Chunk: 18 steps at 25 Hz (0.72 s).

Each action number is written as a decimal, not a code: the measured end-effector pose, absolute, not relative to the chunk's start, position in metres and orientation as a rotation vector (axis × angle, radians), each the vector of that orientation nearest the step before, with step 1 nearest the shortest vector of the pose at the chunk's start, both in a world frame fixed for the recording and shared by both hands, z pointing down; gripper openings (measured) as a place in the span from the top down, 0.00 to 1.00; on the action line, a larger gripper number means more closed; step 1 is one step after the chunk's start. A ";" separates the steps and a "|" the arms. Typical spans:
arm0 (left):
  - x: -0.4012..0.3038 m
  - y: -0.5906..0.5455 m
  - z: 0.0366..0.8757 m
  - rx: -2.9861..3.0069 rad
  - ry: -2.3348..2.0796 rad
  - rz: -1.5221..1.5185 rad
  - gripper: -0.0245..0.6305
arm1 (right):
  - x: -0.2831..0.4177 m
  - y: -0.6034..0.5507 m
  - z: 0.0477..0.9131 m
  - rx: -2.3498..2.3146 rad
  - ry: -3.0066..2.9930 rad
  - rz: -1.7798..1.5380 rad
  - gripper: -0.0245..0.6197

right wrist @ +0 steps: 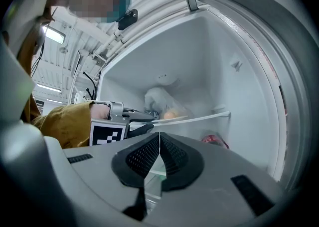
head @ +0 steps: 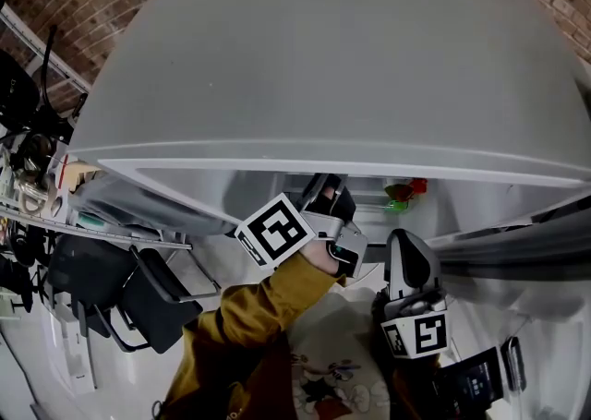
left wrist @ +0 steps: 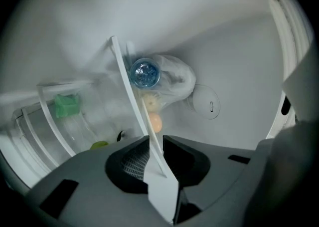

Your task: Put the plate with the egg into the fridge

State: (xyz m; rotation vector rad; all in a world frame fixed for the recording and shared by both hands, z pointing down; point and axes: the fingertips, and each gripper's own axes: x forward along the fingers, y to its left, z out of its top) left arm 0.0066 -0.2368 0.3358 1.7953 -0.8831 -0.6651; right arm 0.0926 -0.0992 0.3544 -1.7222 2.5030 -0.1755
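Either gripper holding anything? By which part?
Left gripper clamps the plate by its near rim. Right gripper is shut on nothing.

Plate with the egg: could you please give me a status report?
Left gripper shut on plate, inside fridge. Right gripper shut, empty. Egg on plate. Bagged bottle just beyond.

Mustard-yellow sleeve on left arm. Pale top, cartoon print. Left gripper: grey shell, black ribbed pads, white cube with black square markers. Right gripper: same grey shell, black ribbed pads, matching marker cube.
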 end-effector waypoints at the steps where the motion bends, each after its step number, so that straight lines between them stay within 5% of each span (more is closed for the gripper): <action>1: 0.007 -0.234 0.338 1.806 -0.893 -0.652 0.86 | 0.092 -0.099 0.355 -1.723 2.503 -0.177 0.95; 18: 0.007 -0.184 0.333 2.150 -0.987 -0.570 0.93 | 0.089 -0.097 0.353 -1.706 2.509 -0.168 0.95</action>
